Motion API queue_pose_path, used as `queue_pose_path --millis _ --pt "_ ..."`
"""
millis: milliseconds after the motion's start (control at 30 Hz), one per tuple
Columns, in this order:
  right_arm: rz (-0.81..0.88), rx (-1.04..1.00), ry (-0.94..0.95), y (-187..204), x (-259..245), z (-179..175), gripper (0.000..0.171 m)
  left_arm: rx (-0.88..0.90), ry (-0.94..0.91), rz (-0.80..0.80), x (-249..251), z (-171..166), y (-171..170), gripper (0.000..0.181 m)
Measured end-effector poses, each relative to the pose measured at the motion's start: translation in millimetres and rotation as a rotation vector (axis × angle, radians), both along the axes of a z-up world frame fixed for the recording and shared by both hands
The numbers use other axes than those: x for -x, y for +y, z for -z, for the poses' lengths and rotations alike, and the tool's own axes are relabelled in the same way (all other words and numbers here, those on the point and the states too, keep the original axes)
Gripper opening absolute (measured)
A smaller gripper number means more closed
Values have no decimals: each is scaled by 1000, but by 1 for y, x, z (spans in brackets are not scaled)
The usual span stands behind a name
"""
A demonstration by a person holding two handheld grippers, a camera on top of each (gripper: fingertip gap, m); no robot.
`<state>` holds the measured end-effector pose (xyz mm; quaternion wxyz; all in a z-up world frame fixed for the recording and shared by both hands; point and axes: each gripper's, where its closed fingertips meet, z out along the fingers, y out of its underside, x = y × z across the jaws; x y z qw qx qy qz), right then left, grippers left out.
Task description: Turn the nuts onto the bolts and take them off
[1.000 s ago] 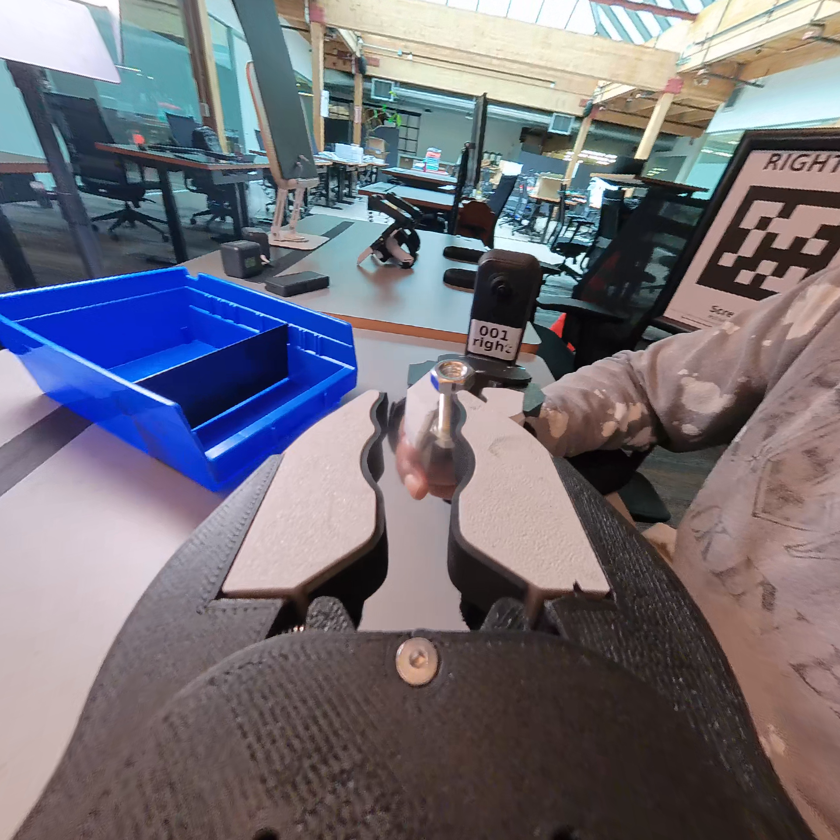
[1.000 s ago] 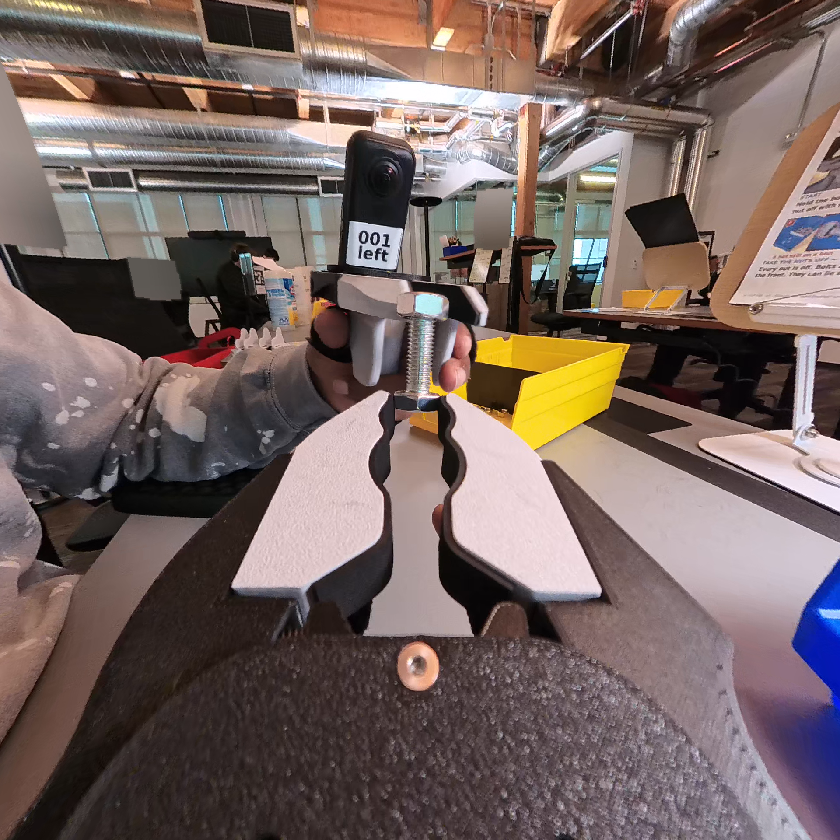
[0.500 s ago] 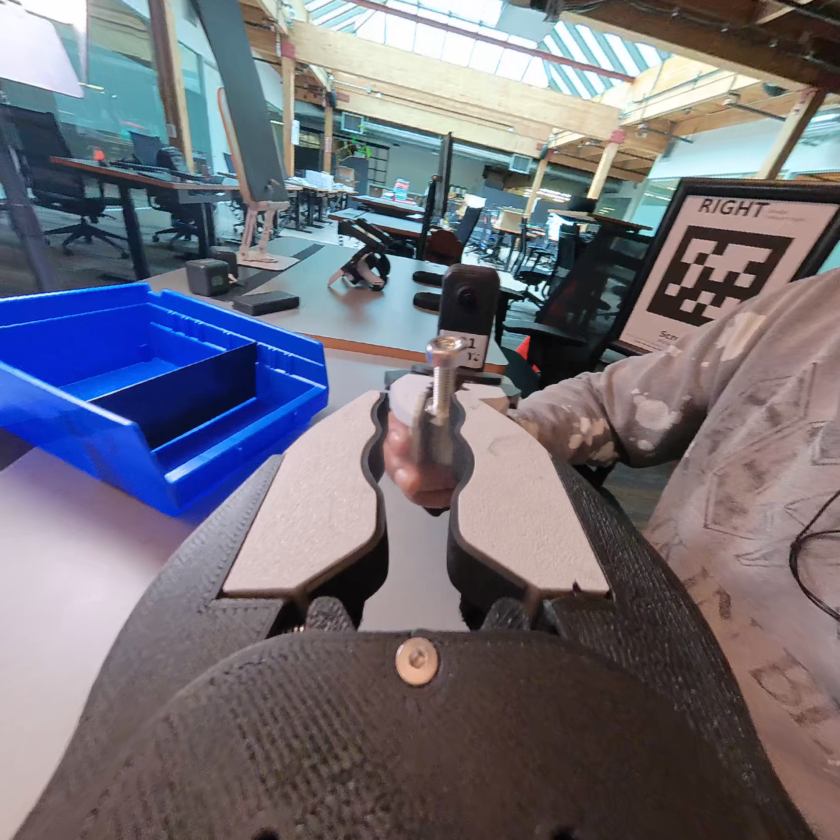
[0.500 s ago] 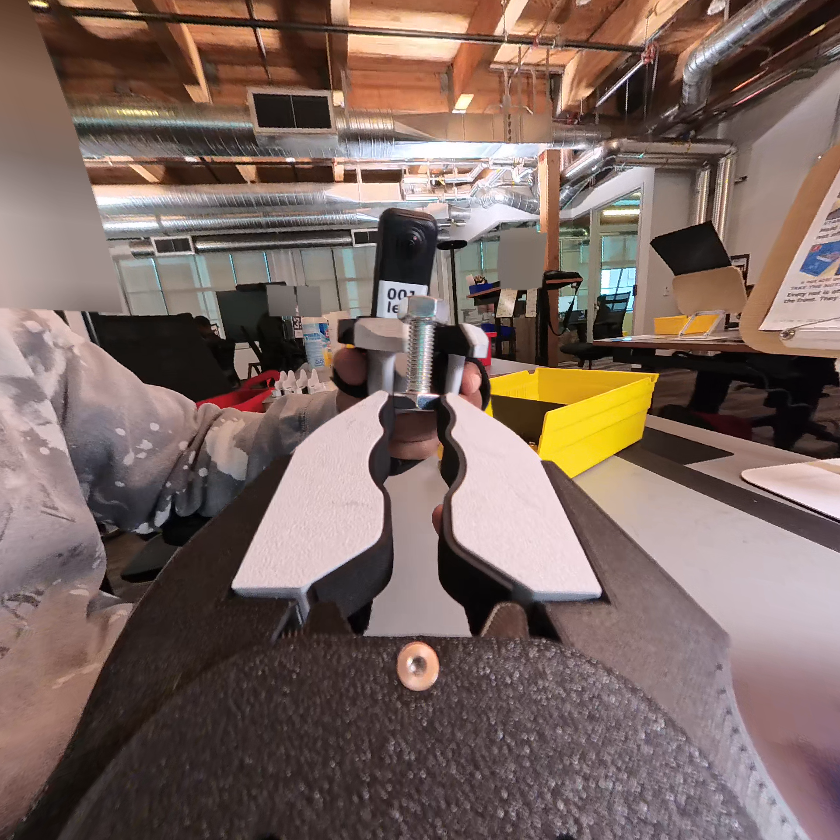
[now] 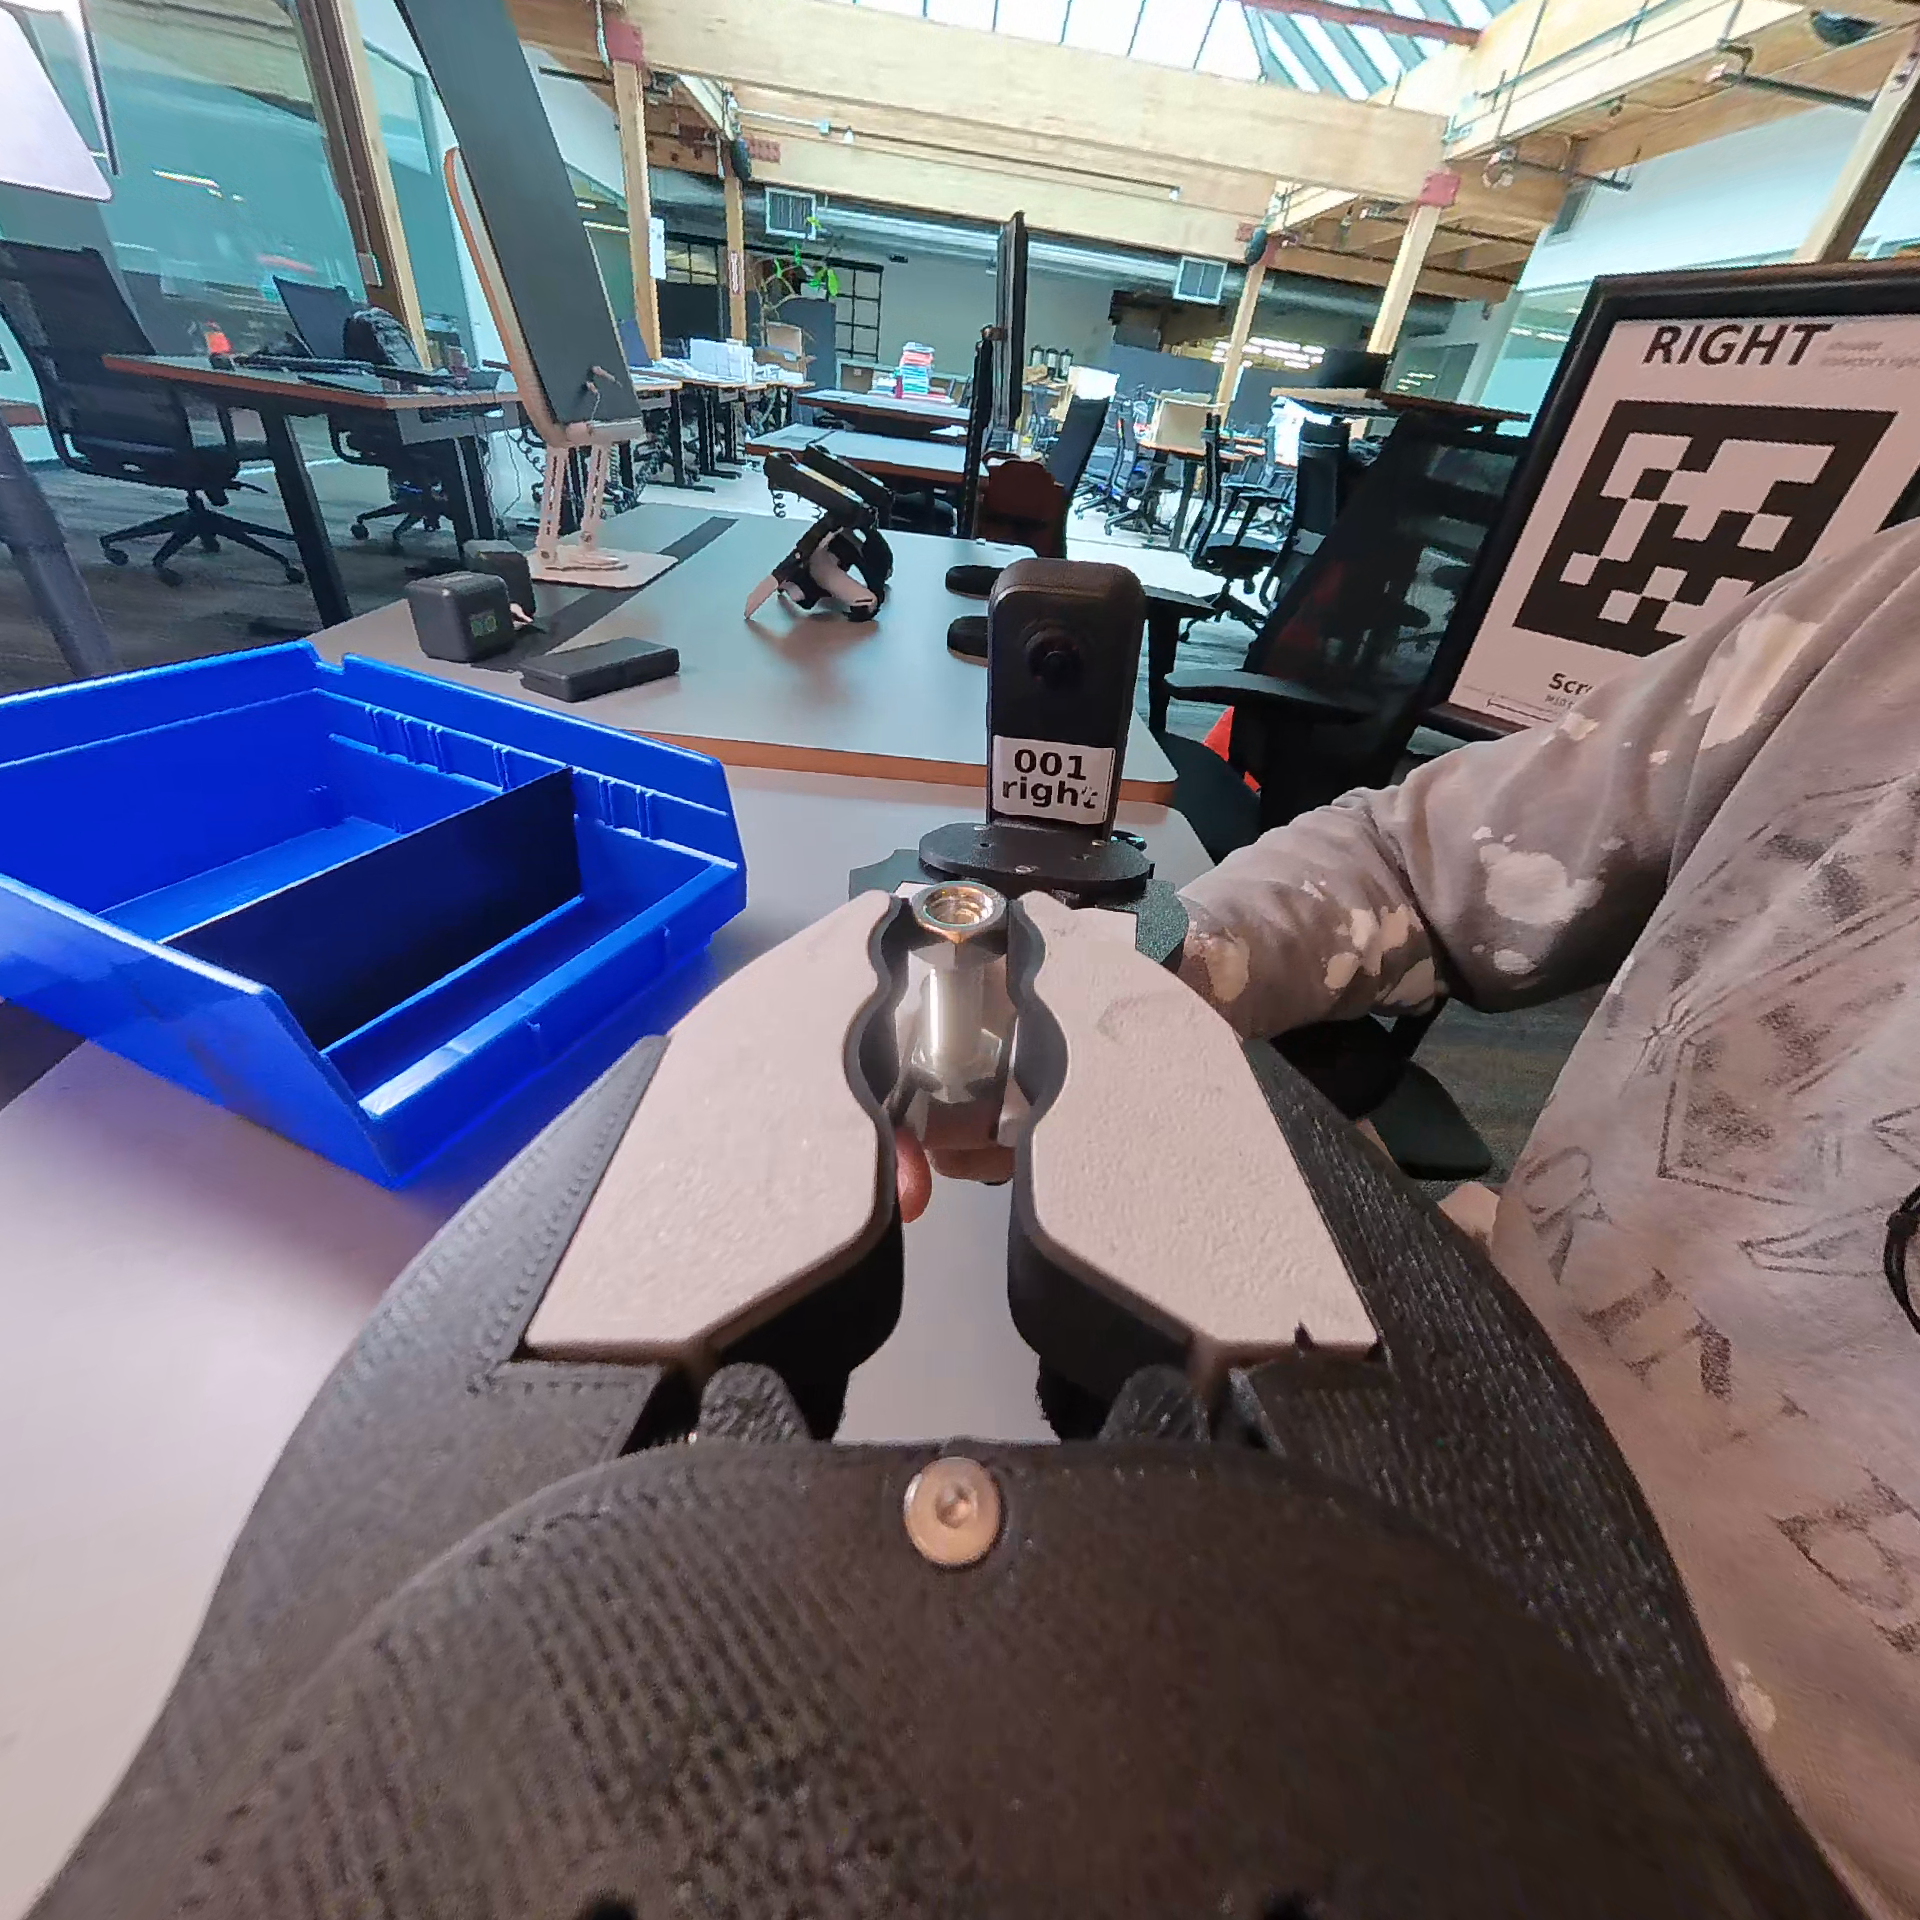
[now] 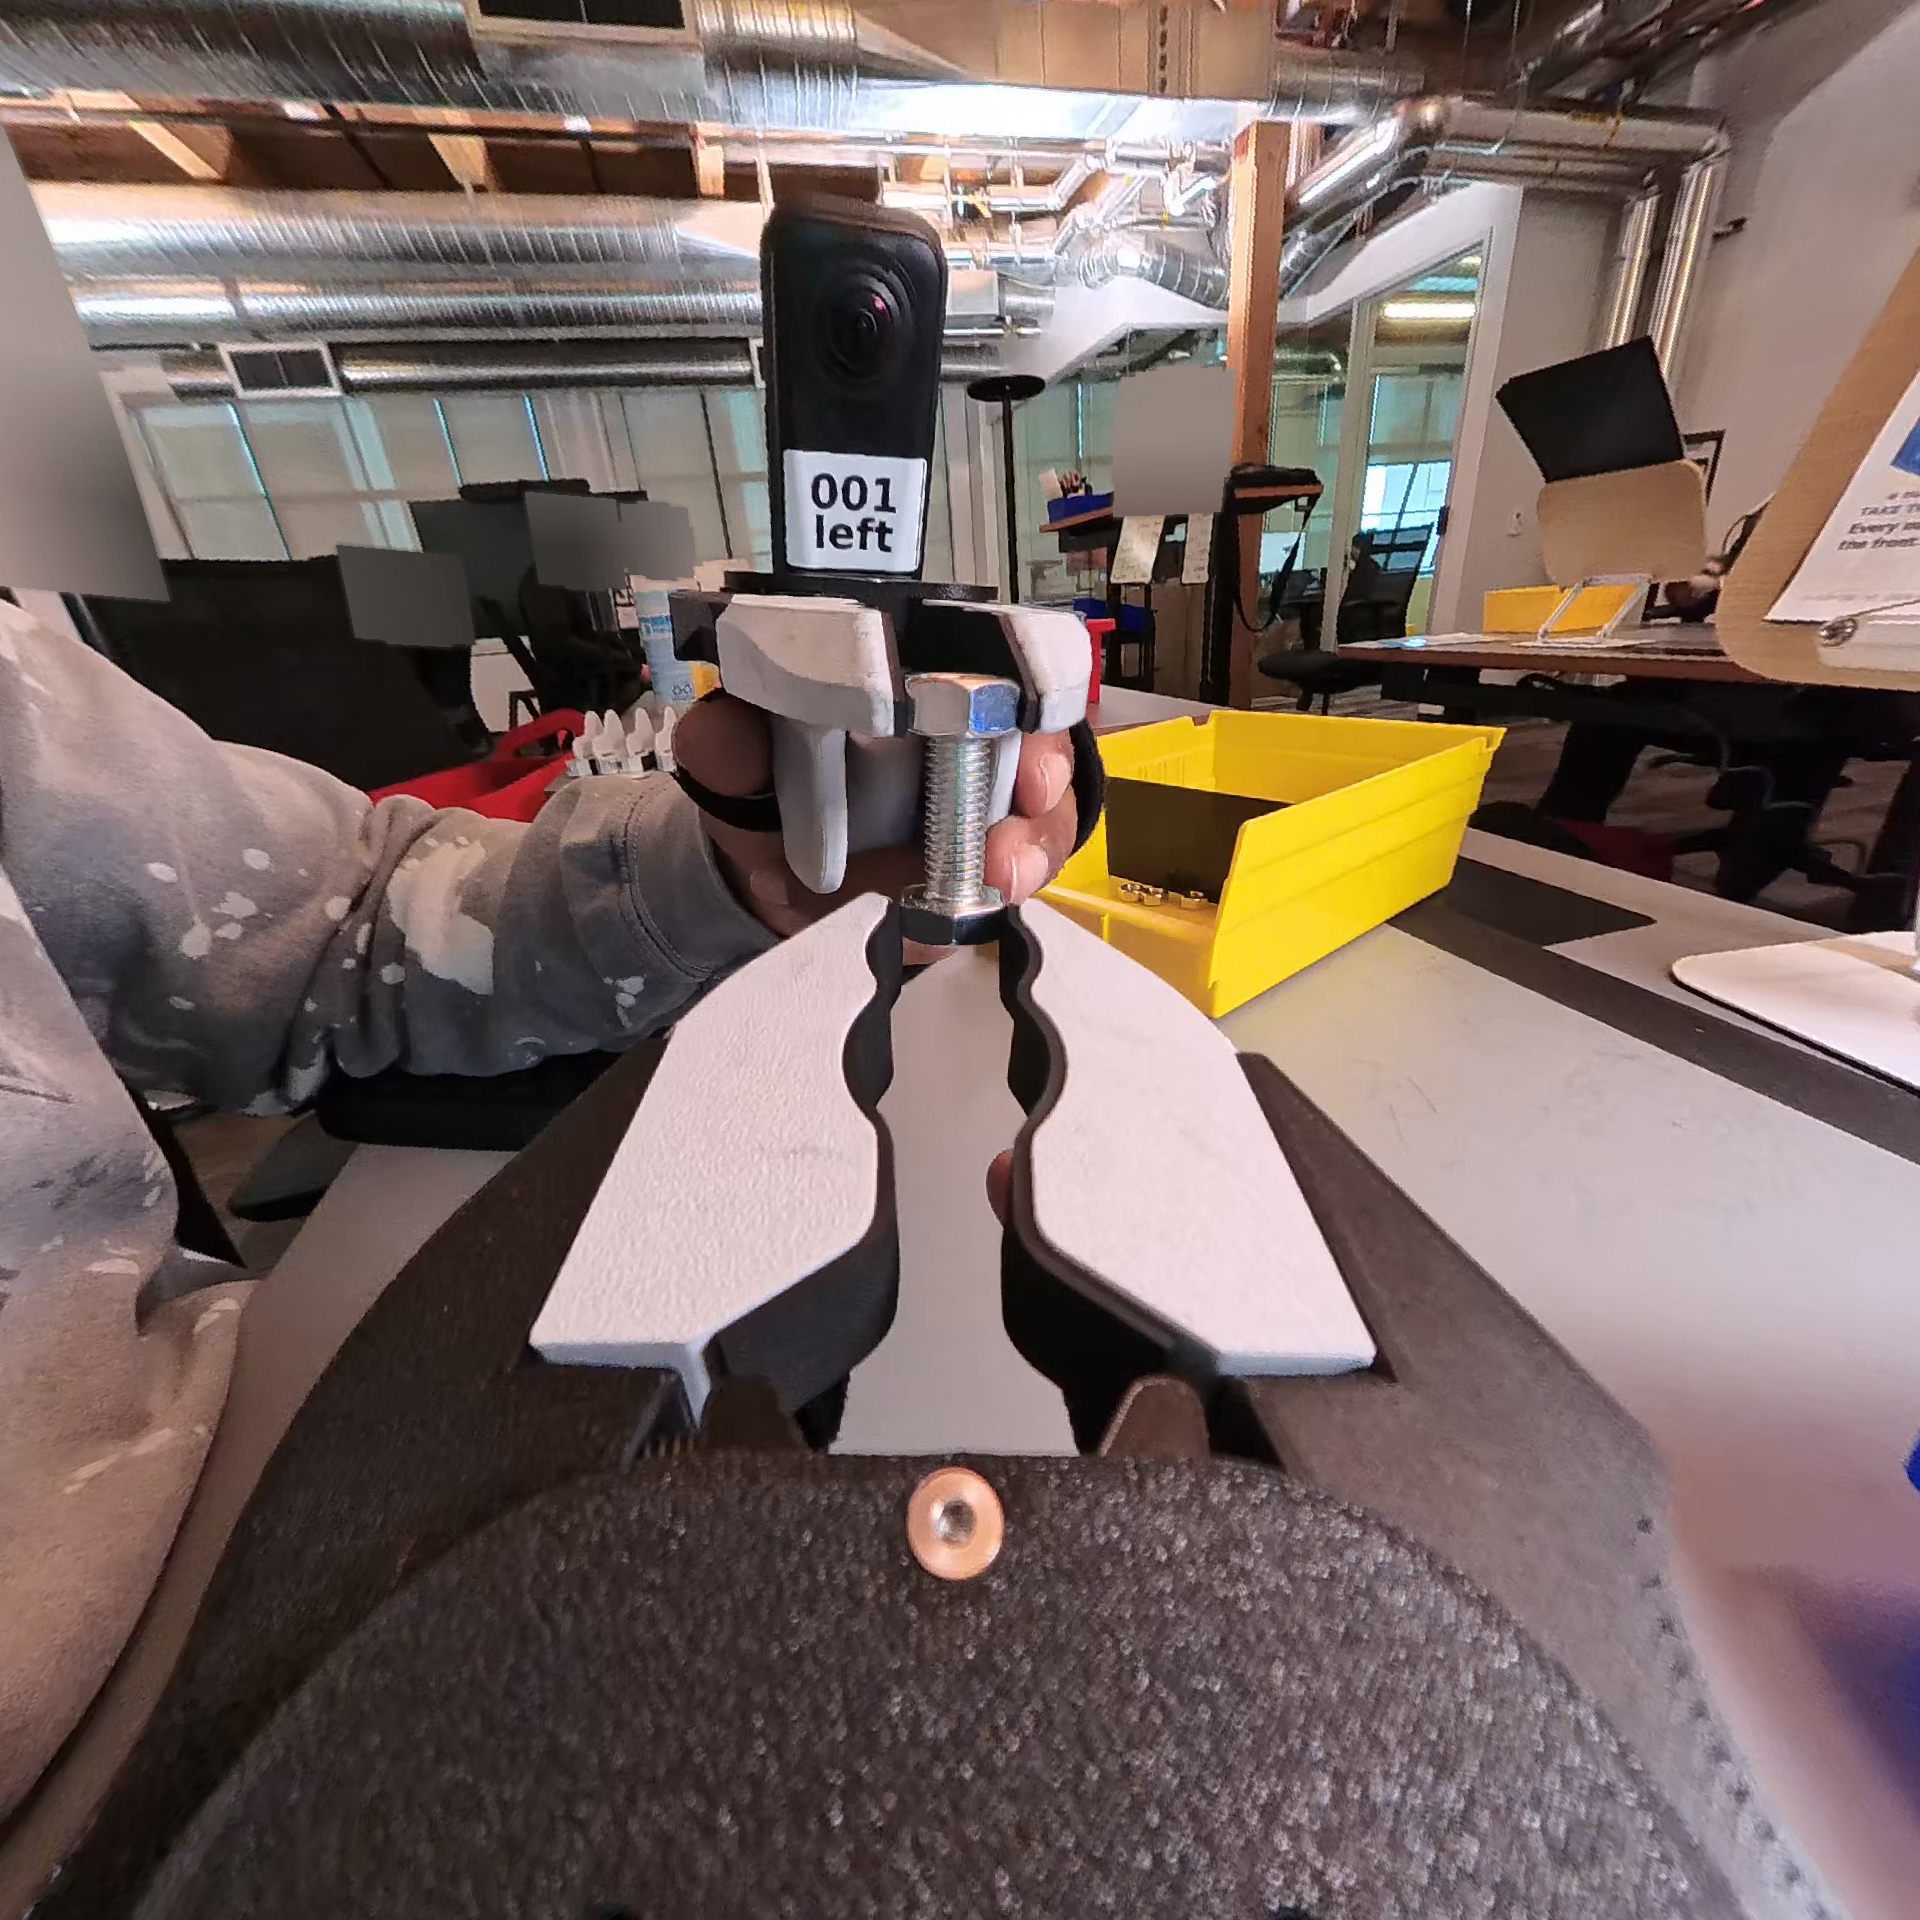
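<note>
Above a grey surface (image 6: pixel 1455 1122), left gripper (image 5: pixel 951 914) clamps the bolt (image 6: pixel 958 800) head; right gripper (image 6: pixel 951 920) pinches its nut (image 6: pixel 951 922).

The grey table (image 6: pixel 1455 1122) carries a yellow bin (image 6: pixel 1340 831) and a blue bin (image 5: pixel 436 1081).

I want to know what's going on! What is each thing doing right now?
Left gripper: shut on bolt's head.
Right gripper: shut on nut.
Bolt: upright, head on top.
Nut: on bolt's bottom end.
Yellow bin: holds loose nuts.
Blue bin: nothing visible inside.
</note>
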<state>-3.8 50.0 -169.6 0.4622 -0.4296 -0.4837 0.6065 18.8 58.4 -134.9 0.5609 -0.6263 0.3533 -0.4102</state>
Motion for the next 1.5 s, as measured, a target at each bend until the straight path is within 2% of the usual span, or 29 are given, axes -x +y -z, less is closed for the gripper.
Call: queue_pose_path --millis 167,233,267,333,500,633,700,733,967,1067,1100,1133,1233,1367,1500 --pt "-59 12 45 -7 -4 -6 18 -1 -50 31 4 -5 -3 30" --pt "-106 48 89 -10 -8 -13 18 -7 -86 43 7 -10 -5 27" --pt "-138 75 117 -12 -12 -17 18 -7 -93 5 13 -10 0 21" --pt "-180 111 155 -14 -16 -25 18 -2 -108 -26 19 -11 5 21" --pt "-118 105 98 -5 -10 -15 18 0 -128 38 6 -15 -6 31" --pt "-104 82 91 -6 -8 -13 18 24 -109 -8 7 -8 3 33" --pt "-145 97 144 -8 -15 -21 18 46 -122 -111 22 -7 17 17" --pt "-159 98 164 -9 -18 -26 18 37 -118 -135 27 -5 20 18" --pt "-89 65 109 -2 -12 -18 18 39 -135 4 3 -13 -1 35" --pt "-88 42 107 -5 -11 -18 18 48 -133 -19 5 -11 3 36" --pt "-100 50 126 -6 -13 -20 18 73 -142 -60 12 -10 10 22" --pt "-130 61 152 -8 -17 -25 18 75 -132 -116 21 -6 18 20" --pt "-123 48 162 -7 -19 -29 18 90 -143 -102 26 -5 18 25" --pt "-70 56 120 3 -14 -20 18 63 -134 -15 9 -12 3 35" --pt "-61 38 93 0 -9 -14 18 76 -120 -43 5 -7 7 34"
